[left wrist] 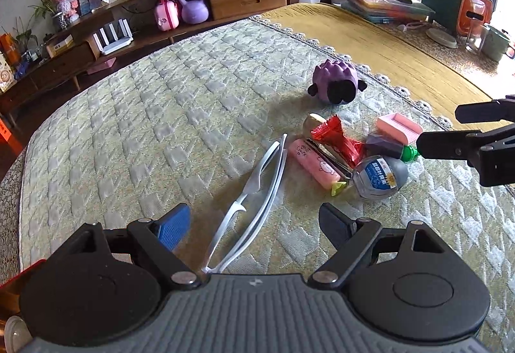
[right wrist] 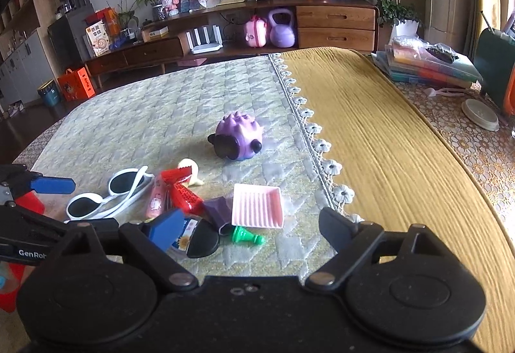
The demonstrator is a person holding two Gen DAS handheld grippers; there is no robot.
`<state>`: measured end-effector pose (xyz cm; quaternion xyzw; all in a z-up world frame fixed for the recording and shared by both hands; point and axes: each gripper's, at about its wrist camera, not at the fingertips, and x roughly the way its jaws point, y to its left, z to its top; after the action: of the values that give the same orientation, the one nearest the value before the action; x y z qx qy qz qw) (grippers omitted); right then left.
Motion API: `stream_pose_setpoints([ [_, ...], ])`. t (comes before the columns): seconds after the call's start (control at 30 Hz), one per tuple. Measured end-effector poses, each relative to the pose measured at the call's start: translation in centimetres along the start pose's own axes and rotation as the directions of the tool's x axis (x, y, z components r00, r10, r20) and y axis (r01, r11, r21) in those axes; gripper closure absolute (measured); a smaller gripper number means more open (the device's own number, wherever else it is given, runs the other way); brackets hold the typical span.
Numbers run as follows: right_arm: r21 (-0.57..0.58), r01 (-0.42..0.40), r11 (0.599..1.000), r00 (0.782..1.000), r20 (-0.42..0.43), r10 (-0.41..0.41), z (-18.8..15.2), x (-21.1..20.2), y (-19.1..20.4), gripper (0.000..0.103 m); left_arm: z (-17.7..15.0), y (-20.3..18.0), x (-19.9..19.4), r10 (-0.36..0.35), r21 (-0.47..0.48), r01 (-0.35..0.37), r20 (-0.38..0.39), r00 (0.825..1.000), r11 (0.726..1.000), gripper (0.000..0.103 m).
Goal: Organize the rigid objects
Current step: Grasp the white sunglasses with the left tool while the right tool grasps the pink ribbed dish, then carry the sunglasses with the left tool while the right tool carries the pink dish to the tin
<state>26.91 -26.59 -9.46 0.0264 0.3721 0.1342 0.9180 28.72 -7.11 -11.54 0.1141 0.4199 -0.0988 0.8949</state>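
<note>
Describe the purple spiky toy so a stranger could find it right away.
Start at the pale quilted mat beside the mustard cloth. Beyond the heap of small items, standing apart near the lace trim, is the purple spiky toy. It alone is round, spiked on top, with a dark face and feet.

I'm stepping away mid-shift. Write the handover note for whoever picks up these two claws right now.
Left claw: open, empty, white sunglasses lying between its fingers.
Right claw: open, empty, low over the pile.
Pile on the quilted mat: pink ridged tray, green chess pawn, red wrapper, pink tube, small bottle. Purple spiky toy sits apart, farther back.
Done: nothing visibly sorted.
Left: everything; probably sunglasses first.
</note>
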Motion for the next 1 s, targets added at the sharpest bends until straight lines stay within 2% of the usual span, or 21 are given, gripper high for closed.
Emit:
stream_pose_setpoints([
  [0.17, 0.017, -0.002, 1.0, 1.0, -0.016, 0.003, 0.4, 1.6, -0.3, 0.023, 0.2, 0.6, 1.4, 0.006, -0.03, -0.007, -0.012, 1.0, 1.0, 0.016],
  [0.3, 0.049, -0.007, 0.999, 1.0, -0.024, 0.008, 0.7, 2.5, -0.8, 0.027, 0.3, 1.2, 2.2, -0.004, -0.057, 0.002, -0.027, 1.0, 0.998, 0.016],
  [0.43, 0.09, -0.026, 0.996, 0.999, -0.039, 0.029, 0.6, 3.1, -1.5, 0.039, 0.3, 1.6, 2.7, -0.011, -0.076, 0.008, -0.035, 0.999, 0.997, 0.016],
  [0.53, 0.113, -0.039, 0.993, 0.998, -0.049, 0.045, 0.5, 3.5, -1.6, 0.047, 0.2, 1.8, 2.9, -0.021, -0.091, 0.017, -0.036, 0.999, 0.996, 0.02],
  [0.6, 0.116, -0.039, 0.992, 0.998, -0.044, 0.044, 0.5, 3.6, -1.6, 0.05, 0.2, 1.8, 2.9, -0.036, -0.102, 0.032, -0.035, 0.999, 0.994, 0.029],
  [0.73, 0.133, -0.048, 0.99, 0.998, -0.035, 0.053, 0.5, 3.5, -1.8, 0.062, 0.3, 1.7, 2.8, -0.055, -0.111, 0.052, -0.024, 0.998, 0.992, 0.042],
  [0.87, 0.132, -0.046, 0.99, 0.998, -0.028, 0.05, 0.4, 3.4, -1.7, 0.063, 0.3, 1.4, 2.4, -0.06, -0.104, 0.058, -0.015, 0.998, 0.993, 0.067],
  [1.0, 0.126, -0.038, 0.991, 0.999, -0.018, 0.04, 0.4, 3.0, -1.5, 0.063, 0.4, 1.3, 2.3, -0.047, -0.118, 0.044, -0.018, 0.999, 0.992, 0.074],
])
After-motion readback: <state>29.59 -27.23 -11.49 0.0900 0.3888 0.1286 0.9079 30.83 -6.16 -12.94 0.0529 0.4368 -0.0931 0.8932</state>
